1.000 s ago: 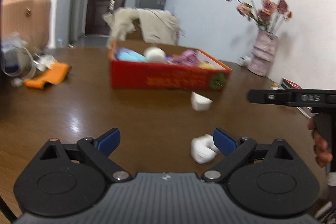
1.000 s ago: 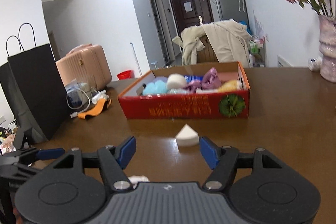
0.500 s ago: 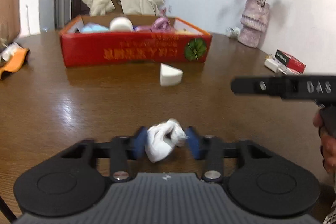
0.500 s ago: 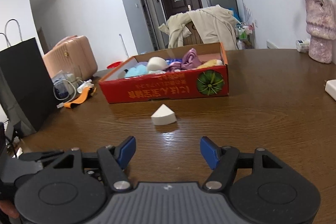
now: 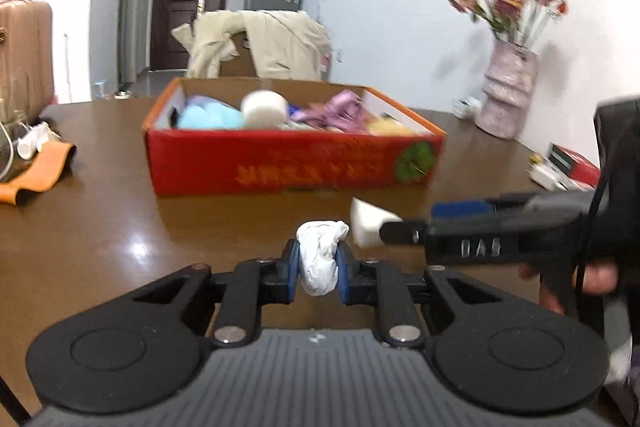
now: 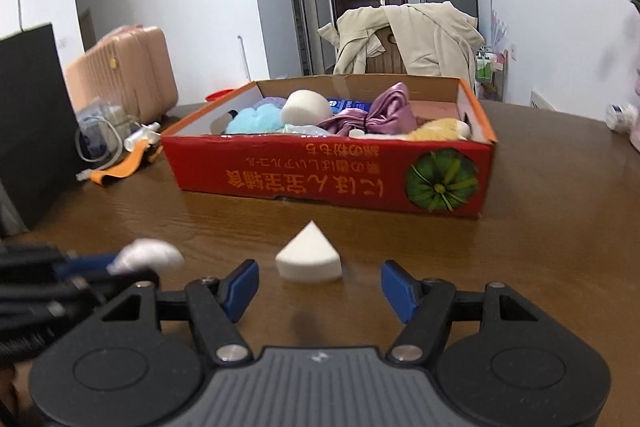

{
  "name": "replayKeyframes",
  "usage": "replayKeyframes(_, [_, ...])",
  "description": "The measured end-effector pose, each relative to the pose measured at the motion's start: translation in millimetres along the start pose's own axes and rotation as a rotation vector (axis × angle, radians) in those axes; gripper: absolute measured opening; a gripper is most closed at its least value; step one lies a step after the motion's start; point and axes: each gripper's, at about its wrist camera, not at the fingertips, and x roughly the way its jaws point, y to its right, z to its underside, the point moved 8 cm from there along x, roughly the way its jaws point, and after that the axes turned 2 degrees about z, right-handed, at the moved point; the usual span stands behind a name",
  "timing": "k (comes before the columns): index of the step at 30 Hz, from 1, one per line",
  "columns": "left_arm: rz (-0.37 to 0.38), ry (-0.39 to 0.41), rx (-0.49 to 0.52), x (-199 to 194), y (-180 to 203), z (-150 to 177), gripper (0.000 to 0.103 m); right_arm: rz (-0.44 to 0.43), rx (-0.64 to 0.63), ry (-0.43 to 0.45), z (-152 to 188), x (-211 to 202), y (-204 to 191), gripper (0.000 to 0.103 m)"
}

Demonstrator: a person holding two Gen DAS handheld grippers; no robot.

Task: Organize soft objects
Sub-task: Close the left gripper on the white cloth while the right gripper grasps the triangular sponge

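My left gripper (image 5: 318, 269) is shut on a crumpled white cloth (image 5: 320, 255) and holds it above the brown table; the cloth also shows in the right wrist view (image 6: 148, 254). My right gripper (image 6: 318, 285) is open, its fingers on either side of a white wedge-shaped sponge (image 6: 309, 259) that rests on the table; the sponge shows in the left wrist view (image 5: 370, 223) too, beside the right gripper (image 5: 416, 223). A red cardboard box (image 5: 296, 163) (image 6: 332, 179) beyond holds several soft items.
An orange cloth (image 5: 38, 169) and cables lie at the table's left. A black bag (image 6: 30, 123) stands at the left edge. A pink vase of flowers (image 5: 506, 99) and small packets (image 5: 564, 167) are at the right. A chair with a beige coat (image 6: 408, 39) stands behind the table.
My left gripper closed on the white cloth and lifted it toward the box. My right gripper moved forward until its open fingers came around the wedge sponge.
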Motion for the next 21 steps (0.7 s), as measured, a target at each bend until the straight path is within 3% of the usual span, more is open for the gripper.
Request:
replayKeyframes(4, [0.012, 0.022, -0.037, 17.7, -19.1, -11.7, 0.019, 0.027, 0.016, -0.013, -5.7, 24.1, -1.0, 0.062])
replayKeyframes(5, [0.029, 0.027, -0.051, 20.7, -21.6, -11.7, 0.019, 0.03, 0.011, -0.004, -7.0, 26.7, -1.7, 0.053])
replayKeyframes(9, [0.1, 0.001, -0.113, 32.0, -30.2, -4.1, 0.019, 0.023, -0.032, 0.026, -7.3, 33.8, -11.3, 0.033])
replayKeyframes(21, [0.101, -0.061, -0.153, 45.9, -36.6, 8.1, 0.019, -0.058, 0.093, 0.014, -7.0, 35.4, 2.7, 0.028])
